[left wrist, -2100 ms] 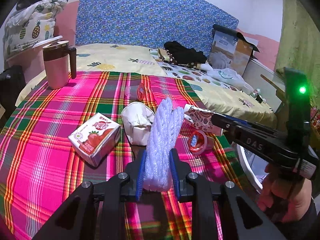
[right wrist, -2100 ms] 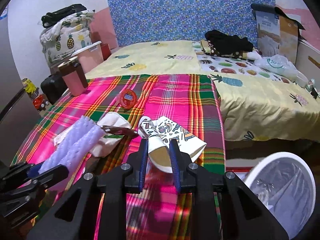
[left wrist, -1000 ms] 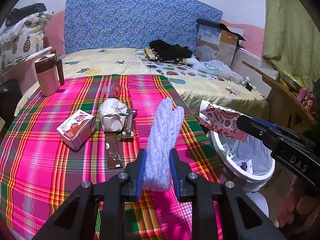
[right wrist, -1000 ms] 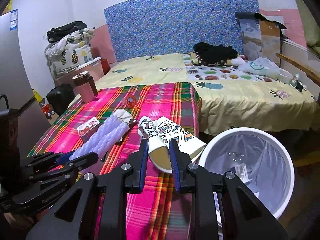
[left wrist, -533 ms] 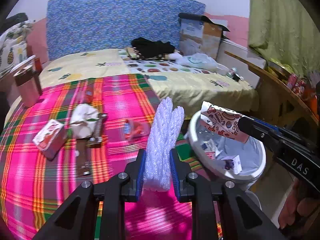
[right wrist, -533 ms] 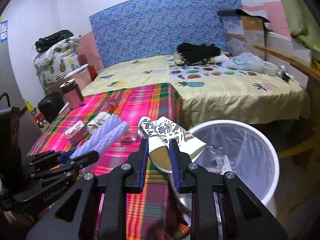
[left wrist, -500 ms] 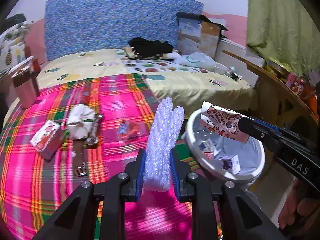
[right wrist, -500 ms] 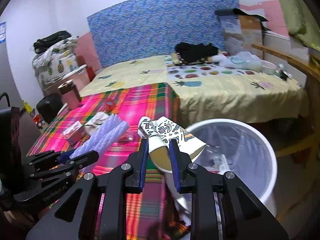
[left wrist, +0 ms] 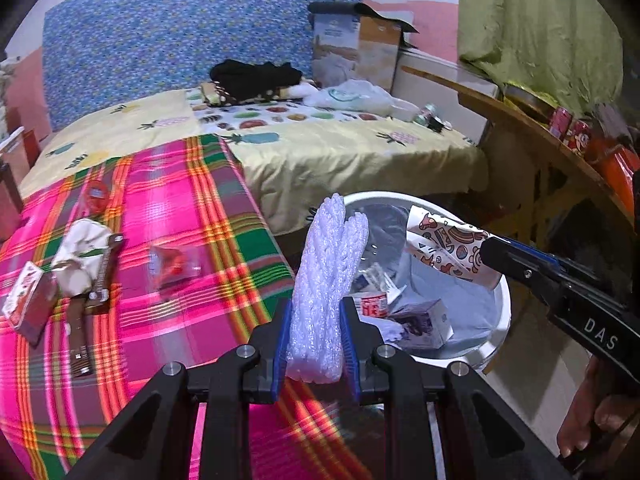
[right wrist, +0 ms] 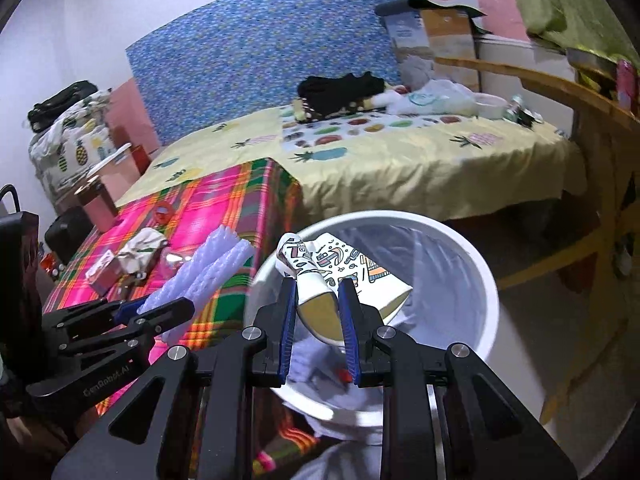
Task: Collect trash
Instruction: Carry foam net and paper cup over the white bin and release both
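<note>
A: The foam netting [left wrist: 326, 280] is gripped upright in the left claw [left wrist: 314, 344], its long axis running straight up and forward from between the blue pads. The claw is clenched on it, held over the edge of the plaid surface [left wrist: 192, 280].

B: And the right claw [right wrist: 318, 320] is clenched on the flattened paper cup [right wrist: 340, 276], which is poised over the open mouth of the white bin [right wrist: 486, 280]. Seen from the left camera, the cup [left wrist: 448, 248] hangs above the bin's [left wrist: 502, 292] far side.

A: So the bin lies just right of and below the netting. The netting's top already reaches across the near rim, but its gripped base is judged to be short of the opening.

B: The right claw is nearer, then. A release there would likely drop the cup inside. For the left, a short shift rightward would seem to be needed first.

A: Trash is already visible in the liner: a small carton and paper scraps. More is left on the surface: a strawberry carton [left wrist: 24, 304], a crumpled white wrapper [left wrist: 80, 256], brown bar wrappers [left wrist: 80, 340], a clear packet [left wrist: 172, 264].

B: The job is judged partly done, with a risk of the tall netting tipping against the rim.
</note>
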Demonstrator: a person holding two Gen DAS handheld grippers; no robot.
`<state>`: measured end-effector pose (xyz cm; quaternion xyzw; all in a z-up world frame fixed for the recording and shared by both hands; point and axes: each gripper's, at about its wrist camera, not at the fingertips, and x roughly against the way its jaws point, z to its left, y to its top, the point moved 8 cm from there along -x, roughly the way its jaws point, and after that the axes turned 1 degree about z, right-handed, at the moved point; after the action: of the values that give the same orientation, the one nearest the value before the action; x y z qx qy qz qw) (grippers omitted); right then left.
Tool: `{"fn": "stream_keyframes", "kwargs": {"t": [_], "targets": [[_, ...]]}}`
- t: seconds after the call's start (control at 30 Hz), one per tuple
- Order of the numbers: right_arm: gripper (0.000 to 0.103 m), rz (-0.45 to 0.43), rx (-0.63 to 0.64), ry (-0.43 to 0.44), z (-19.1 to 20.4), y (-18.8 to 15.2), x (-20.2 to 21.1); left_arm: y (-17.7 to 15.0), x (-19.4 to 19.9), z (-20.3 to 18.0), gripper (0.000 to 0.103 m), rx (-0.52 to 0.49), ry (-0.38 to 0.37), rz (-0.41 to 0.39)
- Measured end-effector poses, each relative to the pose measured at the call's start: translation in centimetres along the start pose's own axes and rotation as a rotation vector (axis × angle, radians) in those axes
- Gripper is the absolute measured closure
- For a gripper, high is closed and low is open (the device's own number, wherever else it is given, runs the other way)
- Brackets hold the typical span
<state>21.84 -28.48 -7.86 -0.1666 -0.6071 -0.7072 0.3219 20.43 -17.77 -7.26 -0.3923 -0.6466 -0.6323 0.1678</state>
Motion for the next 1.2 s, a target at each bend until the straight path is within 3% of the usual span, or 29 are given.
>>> {"fn": "stream_keyframes", "kwargs": {"t": [0.7, 0.87, 0.97, 1.2], "targets": [[0.079, 0.095, -0.106, -0.045, -4.9, -2.2, -1.6, 0.3, -5.9, -4.6, 0.078, -0.046, -0.107, 0.083], [0.078, 0.099, -0.113, -0.057, -5.4, -2.5, -1.6, 0.3, -6.3, -4.8, 0.072, -0.044, -0.117, 0.085], [0.078, 0.085, -0.118, -0.058, -5.5, -2.3, -1.4, 0.5, -6.2, -4.7, 0.061, -0.039, -0.125, 0.076], [0.078, 0.056, -0.124, -0.061, -5.6, -1.9, -0.7, 0.5, -5.3, -4.4, 0.060, -0.028, -0.123, 0.058]]}}
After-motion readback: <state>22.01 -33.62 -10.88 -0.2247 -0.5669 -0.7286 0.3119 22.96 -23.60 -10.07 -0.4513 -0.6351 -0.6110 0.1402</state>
